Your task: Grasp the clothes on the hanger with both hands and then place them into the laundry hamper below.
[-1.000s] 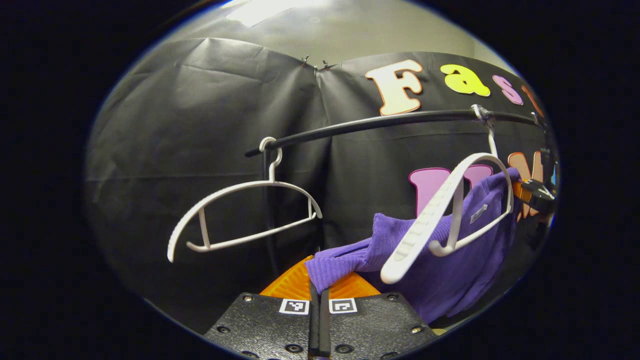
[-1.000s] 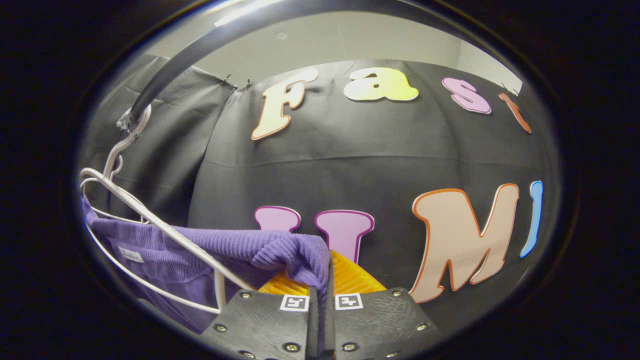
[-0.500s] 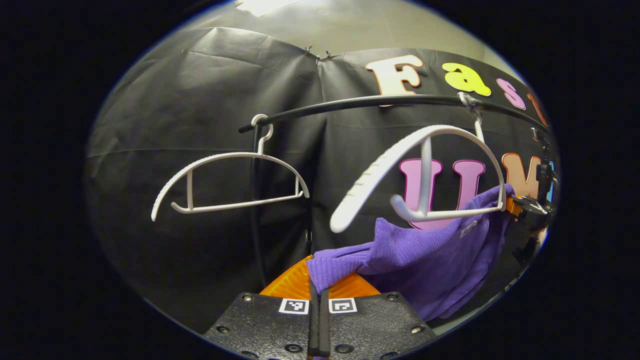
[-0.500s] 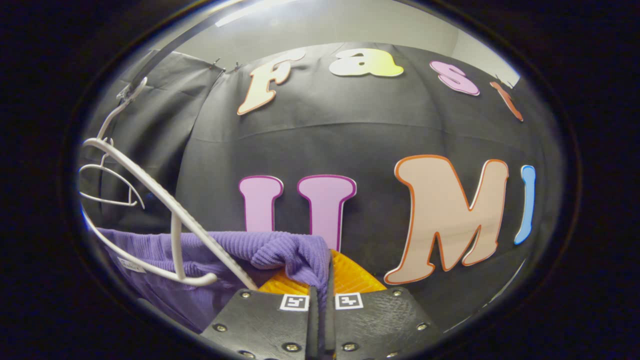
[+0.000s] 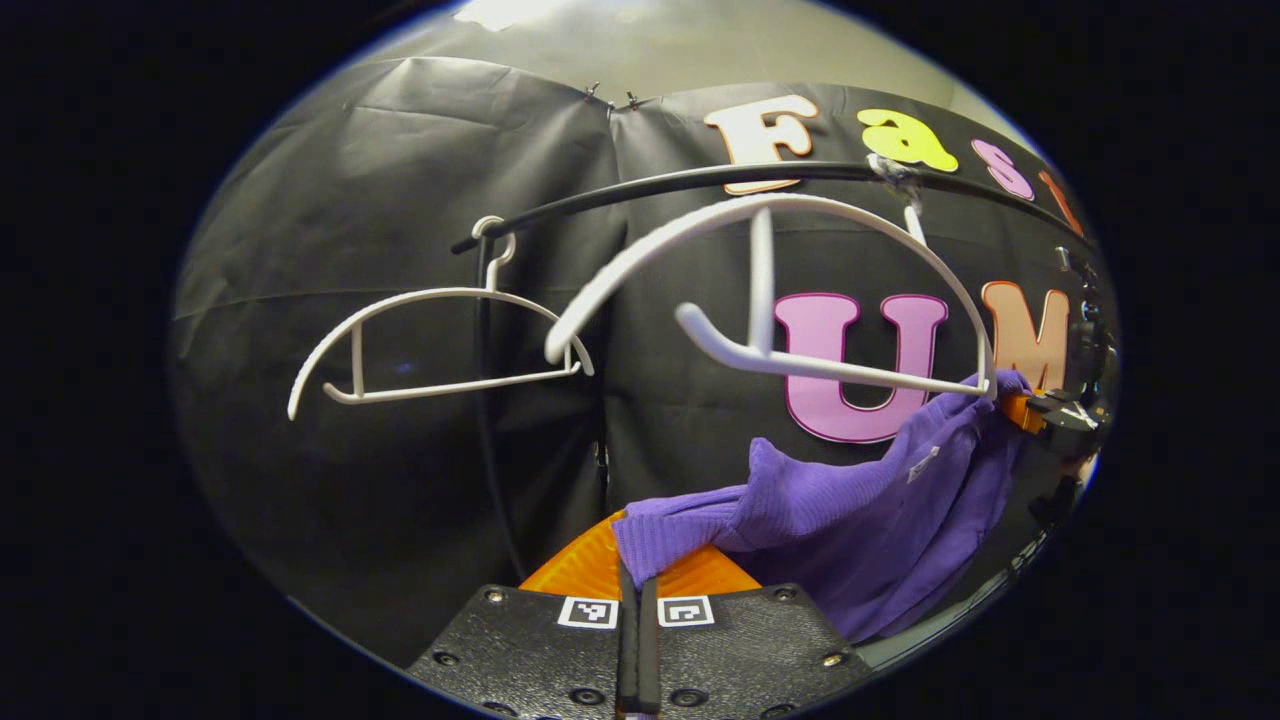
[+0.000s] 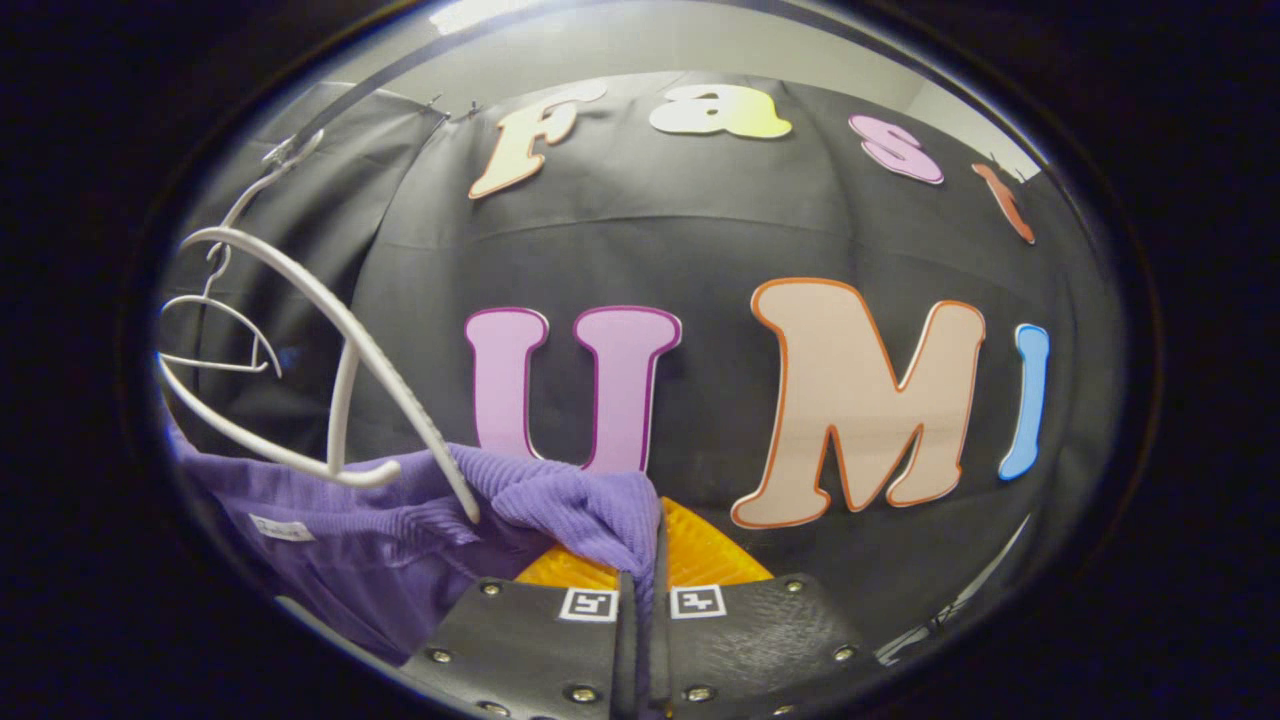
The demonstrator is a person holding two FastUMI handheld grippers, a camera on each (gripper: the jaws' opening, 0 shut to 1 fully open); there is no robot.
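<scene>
A purple ribbed garment (image 5: 850, 520) stretches between my two grippers. My left gripper (image 5: 637, 590) is shut on one corner of it at the bottom of the left gripper view. My right gripper (image 6: 645, 585) is shut on the other corner of the purple garment (image 6: 400, 530) in the right gripper view, and it shows far right as the right gripper (image 5: 1050, 415) in the left gripper view. A white hanger (image 5: 790, 290) hangs from the black rail (image 5: 700, 185), bare on its near arm and still touching the cloth at its far tip. The same white hanger (image 6: 340, 380) hangs just above the cloth in the right gripper view.
A second, bare white hanger (image 5: 430, 340) hangs at the left end of the rail, seen small as the bare hanger (image 6: 215, 335) in the right gripper view. A black upright pole (image 5: 487, 400) stands behind it. The black cloth wall closes the back.
Both grippers have dropped with the garment. The cloth slid off the hanger's near arm, and the hanger swung up and stands higher in both views.
</scene>
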